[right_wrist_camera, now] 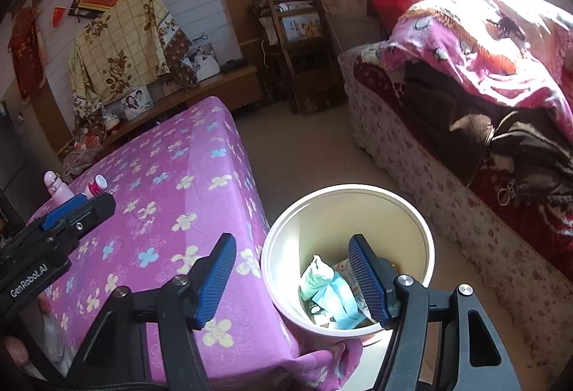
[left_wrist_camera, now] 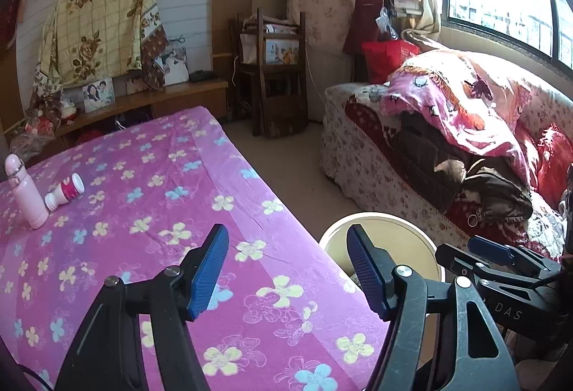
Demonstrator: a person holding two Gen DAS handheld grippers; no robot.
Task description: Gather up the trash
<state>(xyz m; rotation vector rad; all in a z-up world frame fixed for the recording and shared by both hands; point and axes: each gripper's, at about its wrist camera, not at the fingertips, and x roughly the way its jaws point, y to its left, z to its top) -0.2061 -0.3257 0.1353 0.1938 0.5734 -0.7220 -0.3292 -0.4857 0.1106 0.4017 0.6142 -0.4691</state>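
Observation:
A cream round bin stands on the floor beside the table's right edge; crumpled pale green and blue trash lies in its bottom. In the left wrist view only the bin's rim shows past the fingers. My left gripper hangs open over the table's near right part, nothing between its blue pads. My right gripper is open above the bin's left rim, also empty. Each gripper appears in the other's view: the right one at the right edge, the left one at the left edge.
The table wears a purple flowered cloth. On its far left stand a pink flask and a tipped white-and-pink bottle. A sofa piled with blankets and a dark bag runs along the right, with bare floor between.

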